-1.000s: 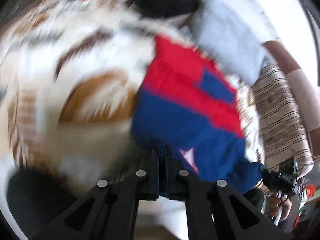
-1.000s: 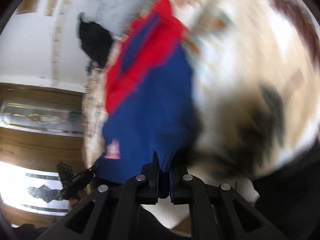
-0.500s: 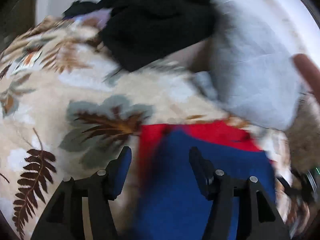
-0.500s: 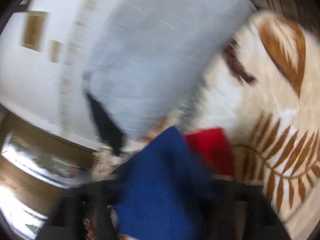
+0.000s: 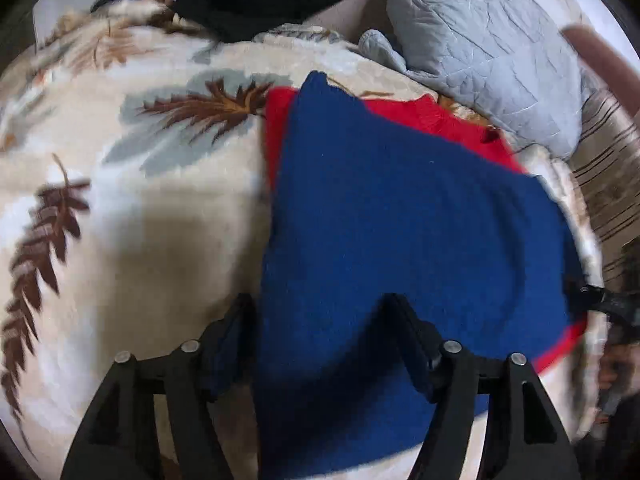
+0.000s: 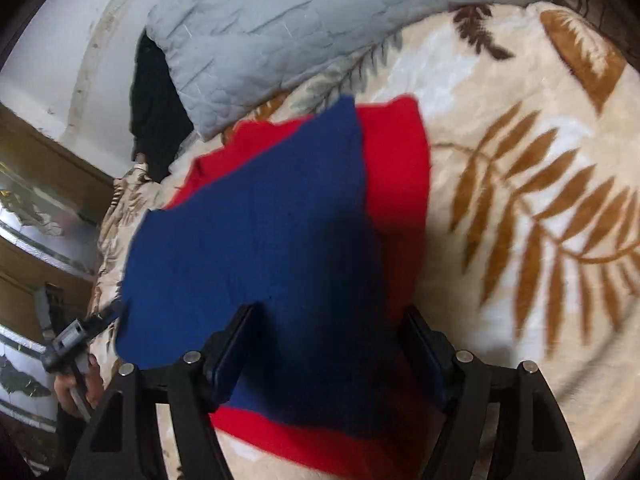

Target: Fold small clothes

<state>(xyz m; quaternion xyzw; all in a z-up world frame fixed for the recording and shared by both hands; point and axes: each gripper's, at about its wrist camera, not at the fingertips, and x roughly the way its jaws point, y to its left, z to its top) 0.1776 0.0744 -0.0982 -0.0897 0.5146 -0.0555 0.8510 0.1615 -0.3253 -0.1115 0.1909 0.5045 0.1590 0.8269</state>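
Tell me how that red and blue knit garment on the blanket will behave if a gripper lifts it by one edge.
The red and blue garment looks like soft knit lying limp on the blanket, so it would probably droop and unfold. Its fuzzy surface should grip rather than slip. It likely weighs little.

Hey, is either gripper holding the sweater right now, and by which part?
Neither: left gripper and right gripper jaws are closing above the sweater, not pinching it.

The left tool (image 5: 320, 320) fills the lower centre of its frame, angled steeply down, jaws apart and closing, pads pressing nothing. The right tool (image 6: 328, 332), lower centre of its own frame, is likewise angled down, jaws parted and closing.
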